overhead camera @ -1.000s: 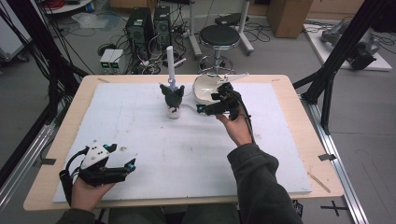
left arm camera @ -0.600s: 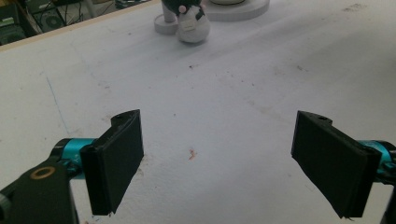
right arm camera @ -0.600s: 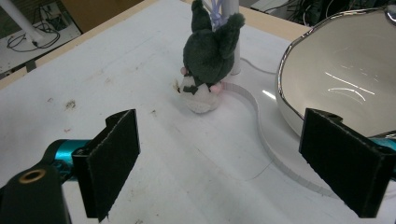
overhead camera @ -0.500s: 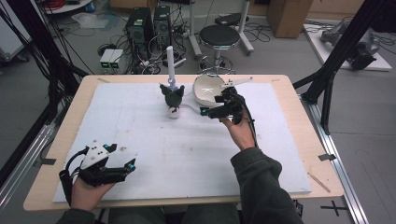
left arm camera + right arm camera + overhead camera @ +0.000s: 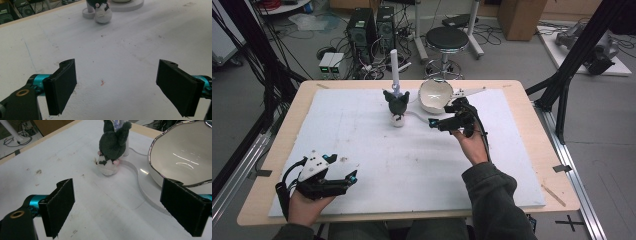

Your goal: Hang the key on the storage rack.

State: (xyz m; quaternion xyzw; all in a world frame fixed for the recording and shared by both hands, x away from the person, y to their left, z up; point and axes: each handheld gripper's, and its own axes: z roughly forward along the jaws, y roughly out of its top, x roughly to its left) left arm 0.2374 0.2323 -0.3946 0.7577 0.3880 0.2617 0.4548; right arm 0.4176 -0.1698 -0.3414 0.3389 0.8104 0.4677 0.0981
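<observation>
A small plush toy (image 5: 397, 106) with dark ears and a white face stands upright at the back middle of the white mat (image 5: 362, 135); it also appears ahead in the right gripper view (image 5: 111, 150) and far off in the left gripper view (image 5: 102, 11). A white bowl (image 5: 435, 95) with a shiny rim sits on a flat white base just right of the toy, large in the right gripper view (image 5: 180, 155). My right gripper (image 5: 436, 123) is open, its jaws pointing left toward the toy, a short way from it. My left gripper (image 5: 353, 176) rests open near the front left, holding nothing.
A white post (image 5: 394, 70) rises behind the toy. The wooden table (image 5: 532, 100) rims the mat. A thin wooden stick (image 5: 553, 195) lies at the front right of the table. Beyond the table stand a stool (image 5: 447, 37), computer towers and cables on the floor.
My right gripper has moved a little left and toward the front, away from the bowl, now pointing at the toy. The left gripper has stayed put.
</observation>
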